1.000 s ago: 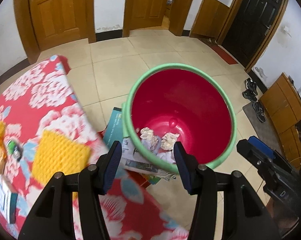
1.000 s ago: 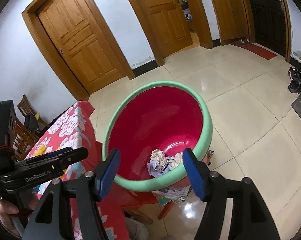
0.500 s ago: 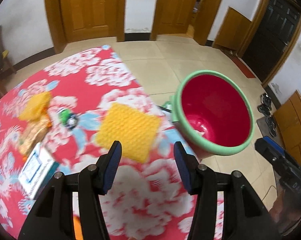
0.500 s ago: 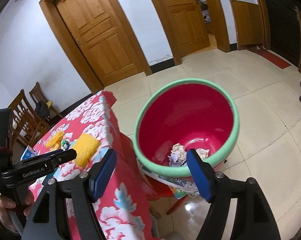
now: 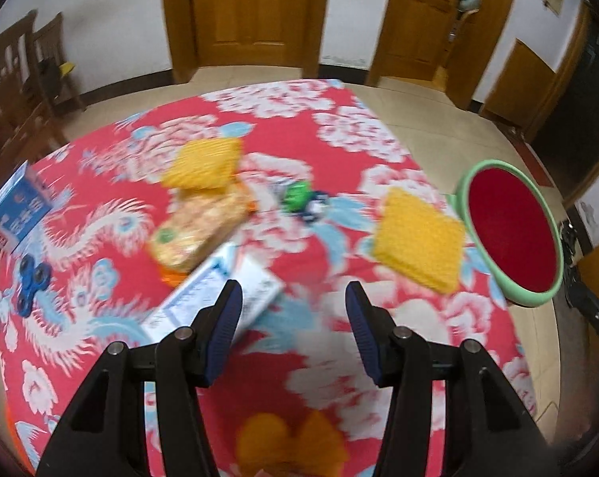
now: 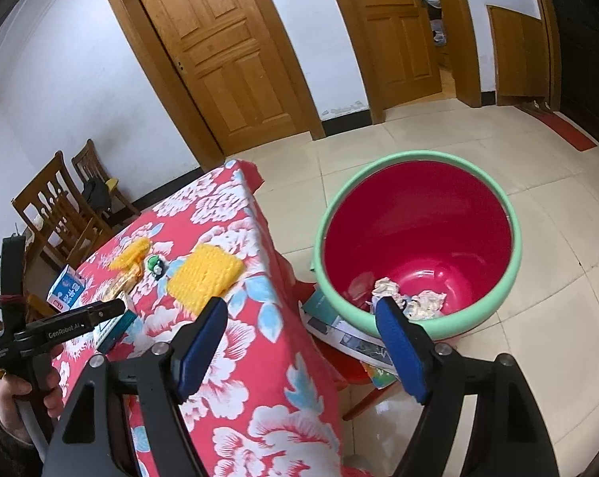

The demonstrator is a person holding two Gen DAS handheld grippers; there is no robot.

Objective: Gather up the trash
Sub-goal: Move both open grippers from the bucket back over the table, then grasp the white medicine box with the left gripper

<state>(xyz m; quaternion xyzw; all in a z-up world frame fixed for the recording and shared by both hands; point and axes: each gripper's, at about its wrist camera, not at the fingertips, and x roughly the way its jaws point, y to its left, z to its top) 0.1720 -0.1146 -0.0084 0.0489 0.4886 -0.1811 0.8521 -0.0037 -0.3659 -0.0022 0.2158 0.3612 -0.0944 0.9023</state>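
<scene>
A red bin with a green rim (image 6: 516, 246) stands on the floor beside the table, with crumpled paper (image 6: 387, 288) lying in its bottom. My right gripper (image 6: 301, 306) hovers between the table edge and the bin, its jaws still opening with nothing between them. My left gripper (image 5: 293, 294) is open and empty above the red floral tablecloth (image 5: 339, 127), near a white-and-blue box (image 5: 216, 298). A snack packet (image 5: 200, 230) and a small green-and-blue object (image 5: 299, 198) lie further on. The bin (image 5: 530, 298) sits off to the right in the left wrist view.
Two yellow knitted cloths (image 5: 419, 246) (image 5: 204, 163), a blue box (image 5: 17, 206), a blue fidget spinner (image 5: 33, 282) and something orange (image 5: 291, 445) lie on the table. Wooden chairs (image 6: 57, 214) stand behind it. Papers (image 6: 351, 338) lie under the bin. A hand (image 6: 17, 389) holds the left gripper.
My left gripper swung from above the bin to over the table, still empty. My right gripper drew back from the bin toward the table edge and its jaws widened.
</scene>
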